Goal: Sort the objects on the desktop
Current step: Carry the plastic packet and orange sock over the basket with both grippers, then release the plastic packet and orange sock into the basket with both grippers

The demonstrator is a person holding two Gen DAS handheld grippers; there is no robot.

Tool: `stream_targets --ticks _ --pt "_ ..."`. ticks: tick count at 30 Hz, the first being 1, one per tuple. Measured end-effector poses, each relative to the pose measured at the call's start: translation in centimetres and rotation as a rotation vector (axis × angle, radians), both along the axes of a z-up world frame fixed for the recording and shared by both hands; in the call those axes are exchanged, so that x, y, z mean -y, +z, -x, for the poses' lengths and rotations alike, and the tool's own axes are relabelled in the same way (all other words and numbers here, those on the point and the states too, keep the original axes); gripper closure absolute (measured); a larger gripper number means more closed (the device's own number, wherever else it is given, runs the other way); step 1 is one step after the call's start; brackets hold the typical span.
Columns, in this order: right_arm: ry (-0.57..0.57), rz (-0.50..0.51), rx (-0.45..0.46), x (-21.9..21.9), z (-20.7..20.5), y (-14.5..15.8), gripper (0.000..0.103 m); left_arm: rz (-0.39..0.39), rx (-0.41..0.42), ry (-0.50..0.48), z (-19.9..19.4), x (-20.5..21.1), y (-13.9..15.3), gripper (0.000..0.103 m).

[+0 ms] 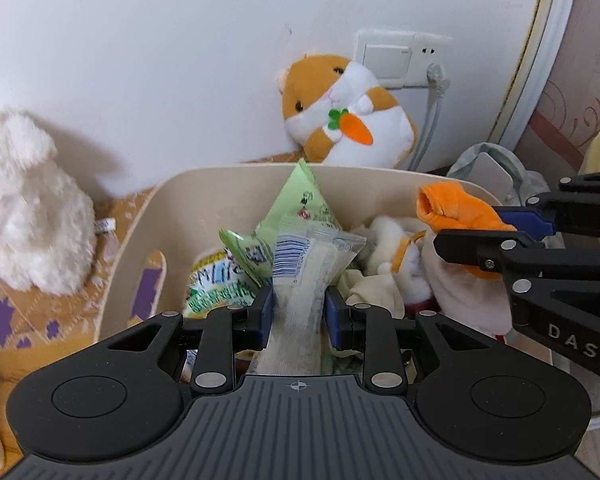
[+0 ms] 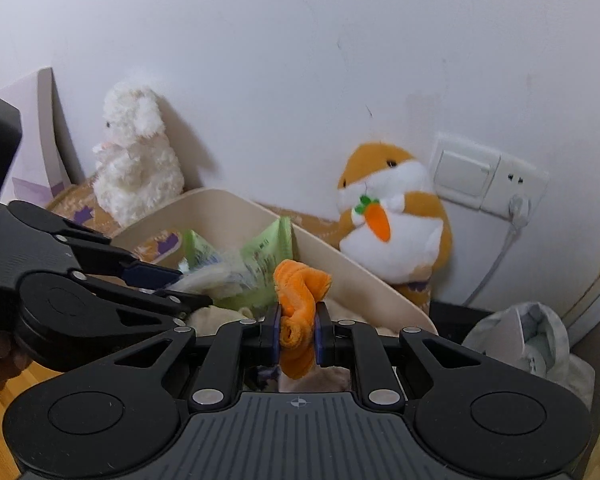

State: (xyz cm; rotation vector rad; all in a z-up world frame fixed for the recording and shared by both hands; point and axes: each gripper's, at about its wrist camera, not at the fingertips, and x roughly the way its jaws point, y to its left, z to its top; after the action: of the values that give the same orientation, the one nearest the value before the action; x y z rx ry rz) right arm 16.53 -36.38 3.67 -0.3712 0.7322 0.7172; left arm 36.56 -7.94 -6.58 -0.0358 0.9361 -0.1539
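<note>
My left gripper (image 1: pixel 299 312) is shut on a clear snack packet (image 1: pixel 304 276) with a barcode, held over a cream bin (image 1: pixel 236 184). Green snack packets (image 1: pixel 300 208) and a white plush (image 1: pixel 392 240) lie in the bin. My right gripper (image 2: pixel 298 334) is shut on an orange plush piece (image 2: pixel 300 292), also over the bin (image 2: pixel 340 264). The right gripper shows at the right of the left wrist view (image 1: pixel 496 232), and the left gripper at the left of the right wrist view (image 2: pixel 172 284).
A hamster plush with a carrot (image 1: pixel 340 108) leans on the wall behind the bin by a socket (image 1: pixel 396 60). A white rabbit plush (image 1: pixel 32 204) sits left on a patterned cloth. A crumpled bag (image 2: pixel 532 340) lies right of the bin.
</note>
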Motion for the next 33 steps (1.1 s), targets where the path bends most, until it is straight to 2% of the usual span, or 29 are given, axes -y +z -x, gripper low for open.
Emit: stream_targets --ticks 3,4,5,6,7,10,11,13,16,18,21,33 --pt "-0.015 0.009 -0.042 0.0 -0.6 -0.8 0.088 0.002 -0.006 -0.020 -0.1 0.1 -0.3 0.075" --pt "-0.016 0.010 -0.052 0.1 -0.7 -1.0 0.084 0.004 -0.009 -0.024 -0.1 0.1 -0.3 0.074" --pt "-0.016 0.013 -0.058 0.0 -0.7 -1.2 0.077 0.004 -0.012 -0.023 0.0 0.1 -0.2 0.074" --pt "-0.017 0.016 -0.060 0.0 -0.7 -1.3 0.069 -0.001 -0.013 -0.020 0.0 0.0 -0.2 0.070" --pt "-0.019 0.013 -0.061 -0.1 -0.7 -1.3 0.065 -0.006 -0.016 -0.021 0.1 0.0 -0.2 0.058" --pt "-0.037 0.014 -0.045 -0.1 -0.4 -1.0 0.057 -0.035 -0.006 -0.022 0.3 0.0 0.1 0.042" --pt "-0.043 0.012 -0.040 0.0 -0.4 -0.8 0.054 -0.038 -0.001 -0.021 0.4 -0.2 0.2 0.041" --pt "-0.063 0.001 -0.036 0.4 -0.2 -0.4 0.040 -0.030 -0.001 -0.015 0.5 -0.6 0.4 0.036" --pt "-0.095 -0.016 -0.032 1.2 0.0 0.3 0.025 -0.020 0.005 -0.006 0.7 -1.2 0.8 0.030" --pt "-0.116 -0.027 -0.030 1.7 0.1 0.8 0.021 -0.016 0.003 -0.009 0.9 -1.4 1.1 0.030" --pt "-0.158 -0.041 -0.033 2.2 0.3 1.6 0.002 -0.024 -0.006 -0.026 1.2 -1.5 1.4 0.030" --pt "-0.241 -0.055 -0.076 3.3 2.1 3.2 0.000 -0.014 -0.001 -0.056 3.2 -2.6 3.3 0.030"
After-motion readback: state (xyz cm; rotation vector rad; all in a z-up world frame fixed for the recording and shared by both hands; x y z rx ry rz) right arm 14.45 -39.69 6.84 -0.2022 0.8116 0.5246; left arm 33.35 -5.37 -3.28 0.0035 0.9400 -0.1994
